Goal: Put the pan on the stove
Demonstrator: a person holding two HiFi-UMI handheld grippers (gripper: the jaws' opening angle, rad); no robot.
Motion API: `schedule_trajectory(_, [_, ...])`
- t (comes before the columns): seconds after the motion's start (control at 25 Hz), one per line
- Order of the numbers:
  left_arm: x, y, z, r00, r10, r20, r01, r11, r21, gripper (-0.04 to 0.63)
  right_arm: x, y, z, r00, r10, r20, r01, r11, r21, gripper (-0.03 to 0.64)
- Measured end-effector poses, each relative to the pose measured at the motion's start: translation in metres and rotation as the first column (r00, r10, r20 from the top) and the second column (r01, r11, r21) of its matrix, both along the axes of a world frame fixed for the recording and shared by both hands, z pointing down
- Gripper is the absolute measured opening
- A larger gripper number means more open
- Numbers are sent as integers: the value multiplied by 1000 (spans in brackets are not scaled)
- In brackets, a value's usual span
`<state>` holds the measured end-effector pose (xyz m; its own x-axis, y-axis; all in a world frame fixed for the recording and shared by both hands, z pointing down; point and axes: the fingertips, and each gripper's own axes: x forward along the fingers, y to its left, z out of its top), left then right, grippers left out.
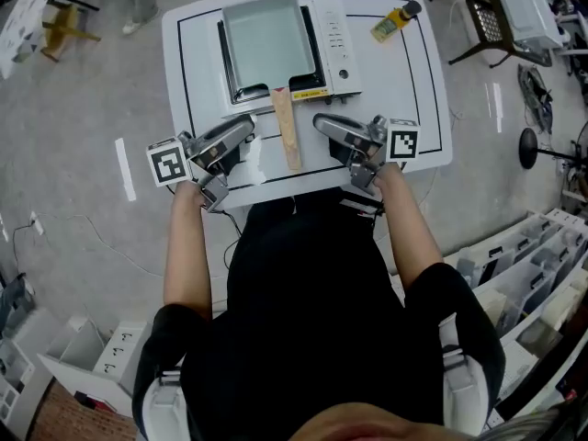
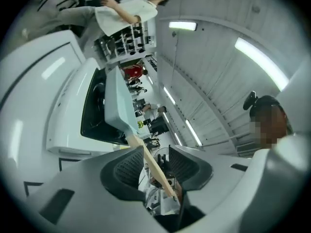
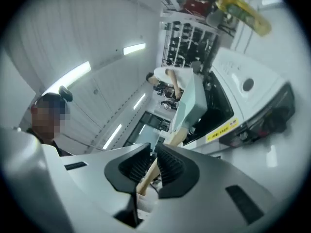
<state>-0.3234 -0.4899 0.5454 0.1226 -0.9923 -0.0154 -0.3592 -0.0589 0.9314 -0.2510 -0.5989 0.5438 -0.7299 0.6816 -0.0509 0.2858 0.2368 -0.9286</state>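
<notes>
Jaws free, pan (image 1: 266, 44) atop stove (image 1: 336, 35)

The floor (image 1: 83, 237) is grey and smooth, with a short white tape mark (image 1: 125, 168) at the left of a white table (image 1: 418, 108) that has a thin black line near its edge. A yellow stool (image 1: 62, 21) stands in the upper left of the frame, a dark chair (image 1: 491, 21) in the upper right, and white bins (image 1: 537, 260) in the lower right. Long light strips (image 2: 260, 57) shine on a pale panelled ceiling (image 2: 218, 81).

Pan (image 1: 268, 46) hides stove (image 1: 335, 39) burner; bottle (image 1: 394, 22) label unreadable.
</notes>
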Motion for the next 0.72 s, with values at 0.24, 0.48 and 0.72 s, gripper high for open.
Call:
schedule_trajectory(0.24, [-2, 19, -44, 862, -126, 491, 164, 986, -35, 109, 16, -24, -38, 953, 237, 189, -281, 924, 259, 35])
schedule_trajectory(0.48, [3, 31, -81, 578, -247, 778, 352, 935, 35, 57, 31, -40, -83, 848, 282, 449, -513, 652, 558, 31])
schedule_trajectory(0.72, [11, 50, -104, 365, -349, 863, 523, 844, 120, 48, 45, -54, -107, 761, 243, 602, -649, 271, 711, 31])
